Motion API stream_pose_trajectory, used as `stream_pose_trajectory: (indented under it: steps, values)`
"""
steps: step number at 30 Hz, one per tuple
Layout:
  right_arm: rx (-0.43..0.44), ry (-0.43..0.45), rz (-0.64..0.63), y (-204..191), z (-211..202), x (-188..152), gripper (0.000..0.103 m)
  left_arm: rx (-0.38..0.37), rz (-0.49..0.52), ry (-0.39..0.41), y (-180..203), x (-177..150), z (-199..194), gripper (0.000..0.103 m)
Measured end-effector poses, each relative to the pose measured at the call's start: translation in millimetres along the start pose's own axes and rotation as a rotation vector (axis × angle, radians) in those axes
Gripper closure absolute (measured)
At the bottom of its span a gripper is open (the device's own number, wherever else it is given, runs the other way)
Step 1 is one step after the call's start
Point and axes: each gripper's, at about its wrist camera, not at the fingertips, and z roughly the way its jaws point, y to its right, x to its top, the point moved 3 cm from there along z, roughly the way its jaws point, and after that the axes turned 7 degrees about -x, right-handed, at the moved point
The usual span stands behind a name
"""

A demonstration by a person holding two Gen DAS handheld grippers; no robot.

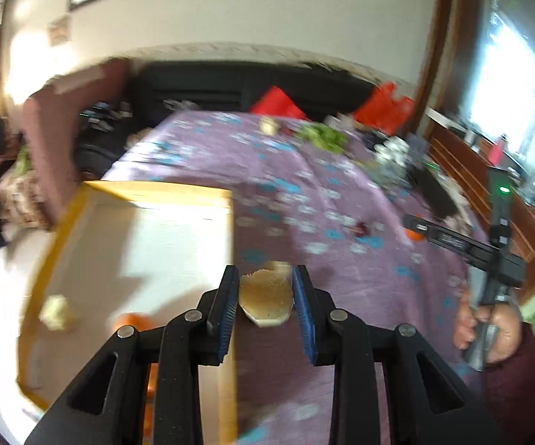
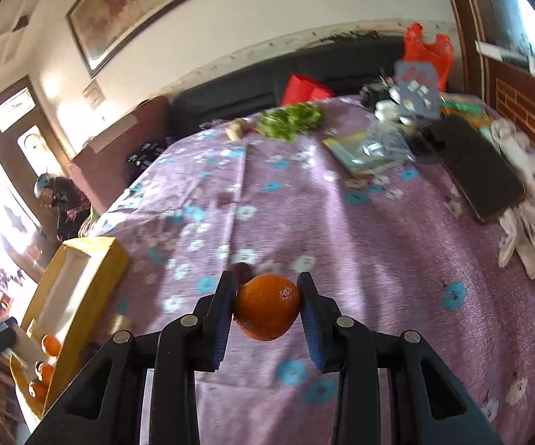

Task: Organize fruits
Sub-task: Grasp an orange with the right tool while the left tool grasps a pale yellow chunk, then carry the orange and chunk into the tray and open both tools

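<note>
At far left a yellow-rimmed box (image 1: pixel 82 200) sits at the edge of the surface (image 1: pixel 341 204), which is covered by a purple flowered cloth; oranges (image 2: pixel 46 345) are seen piled at the box's near end, so it is judged to be the collecting place for the fruit, and a pale lump (image 1: pixel 56 312), too blurred to be identified, lies beside them. The left tongs (image 1: pixel 266 293) are held just right of the box rim, clamped on a tan slice (image 1: pixel 265 296) with a pale cut face; it is gripped by its flanks, its long axis running away from the camera and its flat cut end toward the lens, presumably so it can be lowered into the box without turning. Further right a small dark fruit (image 1: pixel 361 228) is left on the cloth near the middle of the surface. At right the right tongs (image 2: pixel 267 306) are pinched on an orange (image 2: pixel 267 306), carried clear above the cloth; being nearly round, it shows no firm long axis, though a pale scar is turned up and to the right. Greens (image 2: pixel 291 118), a dark tray (image 2: pixel 479 170) and white gloves (image 2: pixel 527 222) are left along the far and right edges, well apart from the work
</note>
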Motion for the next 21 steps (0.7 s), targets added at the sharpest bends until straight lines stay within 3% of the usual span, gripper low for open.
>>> stream_pose_trajectory:
  steps: [2,11,19,21]
  values:
    - [0.014,0.004,-0.029,-21,-10,-2,0.066,0.059,-0.018,0.026,-25,-4,-17,0.075]
    - [0.180,-0.093,-0.185,-142,-17,-28,0.065,0.133,-0.220,0.034,-125,-33,-38,0.076]
    - [0.267,-0.174,-0.324,-239,1,-59,0.065,0.154,-0.315,-0.016,-161,-56,-28,0.076]
    - [0.266,-0.195,-0.363,-258,6,-68,0.065,0.151,-0.336,-0.015,-164,-58,-32,0.069]
